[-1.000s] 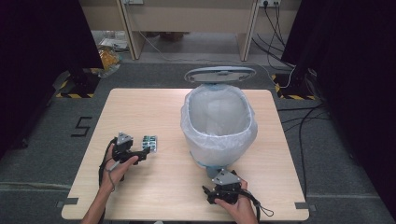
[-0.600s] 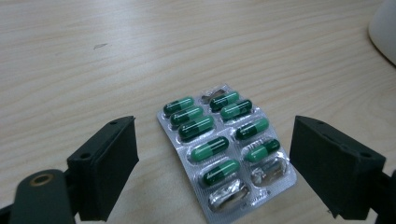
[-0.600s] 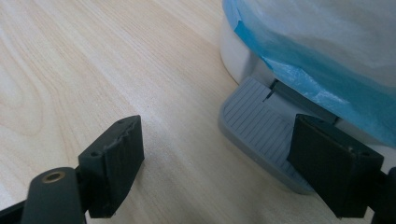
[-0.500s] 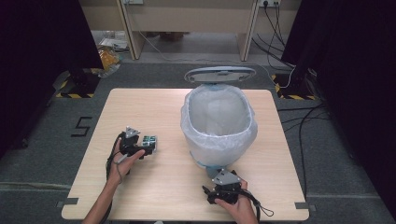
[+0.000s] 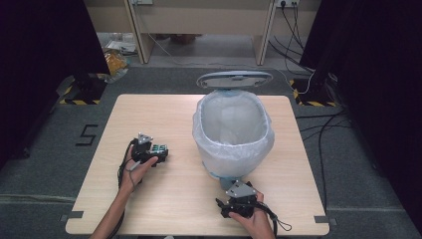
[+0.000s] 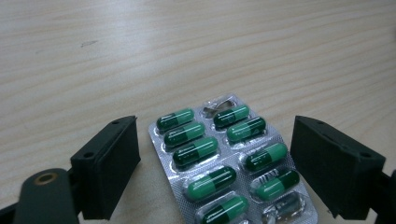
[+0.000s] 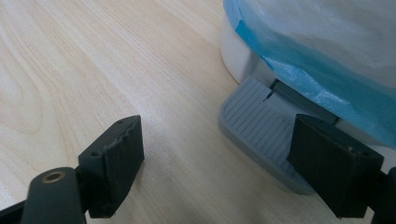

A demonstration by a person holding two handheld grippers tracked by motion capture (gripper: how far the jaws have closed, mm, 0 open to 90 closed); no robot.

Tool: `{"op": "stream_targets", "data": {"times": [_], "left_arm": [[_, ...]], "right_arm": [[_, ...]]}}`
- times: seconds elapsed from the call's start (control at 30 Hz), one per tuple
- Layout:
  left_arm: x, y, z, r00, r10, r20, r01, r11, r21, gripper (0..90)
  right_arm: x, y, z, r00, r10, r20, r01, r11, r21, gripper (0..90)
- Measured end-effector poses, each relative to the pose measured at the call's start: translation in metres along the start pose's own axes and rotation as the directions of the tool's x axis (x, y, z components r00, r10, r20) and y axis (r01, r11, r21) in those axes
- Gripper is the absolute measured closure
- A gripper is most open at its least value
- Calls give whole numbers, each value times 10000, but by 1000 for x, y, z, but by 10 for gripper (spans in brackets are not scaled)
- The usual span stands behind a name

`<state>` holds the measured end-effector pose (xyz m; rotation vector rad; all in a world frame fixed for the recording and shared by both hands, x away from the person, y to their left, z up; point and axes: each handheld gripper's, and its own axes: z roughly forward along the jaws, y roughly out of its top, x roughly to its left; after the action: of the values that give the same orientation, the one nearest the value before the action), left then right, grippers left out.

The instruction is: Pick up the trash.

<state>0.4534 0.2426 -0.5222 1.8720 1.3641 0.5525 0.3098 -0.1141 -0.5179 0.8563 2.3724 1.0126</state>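
Observation:
A foil blister pack of green capsules [image 6: 229, 158] lies flat on the wooden table [image 5: 164, 114]. My left gripper [image 6: 215, 170] stands open with one jaw on each side of the pack, not touching it. From above, the left gripper [image 5: 155, 155] sits left of centre with the blister pack [image 5: 160, 149] at its tip. A white pedal bin [image 5: 233, 130] with a pale blue liner stands open at the table's middle. My right gripper [image 7: 231, 172] is open near the table's front edge, its right jaw over the bin's grey foot pedal [image 7: 261, 130]. The high view has the right gripper [image 5: 234, 200] just in front of the bin.
The bin's grey lid [image 5: 234, 79] stands raised at the back. A light wooden desk [image 5: 199, 25] and cables [image 5: 318, 74] lie beyond the table on the grey floor. Dark curtains flank both sides.
My left gripper has slid right toward the blister pack until its jaws straddle it. The right gripper has stayed by the pedal.

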Motion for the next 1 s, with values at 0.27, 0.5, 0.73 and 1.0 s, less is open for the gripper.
{"op": "stream_targets", "data": {"times": [0.27,0.5,0.73,1.0], "left_arm": [[-3,-1,-1,9997,244,-63,-244,9996,121,246],[0,-2,-3,9989,442,-123,-441,9990,55,339],[2,-3,-4,9987,518,17,-518,9986,69,340],[-3,-1,-11,9952,973,116,-978,9934,599,331]], "right_arm": [[0,0,0,10000,-36,3,36,10000,10,184],[0,0,0,10000,-85,23,85,10000,6,184],[0,0,0,10000,-70,9,70,10000,8,184],[0,0,0,9999,-98,26,98,10000,15,184]]}}
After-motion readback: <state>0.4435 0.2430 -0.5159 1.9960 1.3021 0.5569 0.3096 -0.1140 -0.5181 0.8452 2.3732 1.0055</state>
